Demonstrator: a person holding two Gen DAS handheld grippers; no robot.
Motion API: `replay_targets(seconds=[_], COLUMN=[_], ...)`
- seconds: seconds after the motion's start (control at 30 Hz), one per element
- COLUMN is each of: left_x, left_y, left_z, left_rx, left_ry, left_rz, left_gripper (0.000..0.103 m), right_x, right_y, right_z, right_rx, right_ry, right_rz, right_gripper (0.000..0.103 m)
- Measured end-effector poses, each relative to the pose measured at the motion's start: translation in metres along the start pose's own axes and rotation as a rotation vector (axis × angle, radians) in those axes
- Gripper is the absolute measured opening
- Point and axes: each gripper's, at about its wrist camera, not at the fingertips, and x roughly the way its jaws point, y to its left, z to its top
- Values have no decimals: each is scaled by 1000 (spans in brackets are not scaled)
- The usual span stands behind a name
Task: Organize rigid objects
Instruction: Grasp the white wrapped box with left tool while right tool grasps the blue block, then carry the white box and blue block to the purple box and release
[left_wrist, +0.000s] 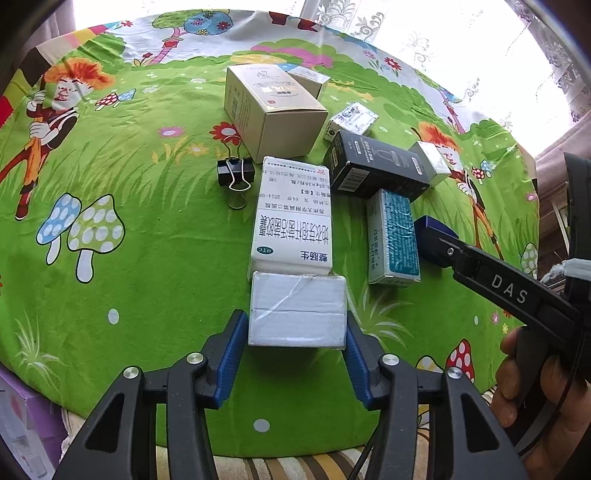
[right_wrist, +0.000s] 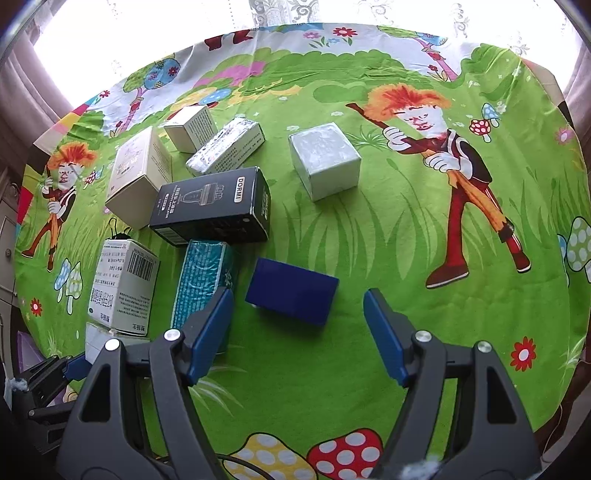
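Rectangular white box (left_wrist: 297, 314) in left tongs (left_wrist: 297, 349), glossy wrap

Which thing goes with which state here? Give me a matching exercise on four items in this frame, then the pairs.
Things:
1. plain white box
2. dark blue box
3. binder clip
4. silver-wrapped cube

States:
A. lies ahead of the right gripper, whose jaws are open, not gripped
B. stands alone on the cloth, apart from the cluster of boxes
C. lies on the cloth left of the white medicine box
D. sits between the jaws of the left gripper

Pairs: 1-D, 2-A, 3-C, 4-B
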Motion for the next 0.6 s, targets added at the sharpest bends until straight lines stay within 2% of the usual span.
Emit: replay_targets(seconds=[0.23, 0.3, 0.33, 0.6], left_x=[-6, -8, -10, -27], left_y=[3, 4, 4, 7], left_z=[-5, -6, -7, -16], left_rx=[-11, -12, -14, -18], left_ry=[-8, -8, -9, -31], left_rz=[-14, -15, -15, -11], left_gripper=[50, 50, 50, 50], right_x=[10, 13, 13, -9], right_y=[0, -1, -1, 0], right_z=[3, 1, 0, -9], right_rx=[3, -4, -8, -29], right_ry=[-2, 12, 17, -13], right_rz=[-38, -45, -46, -25], right_gripper=[74, 56, 54, 54])
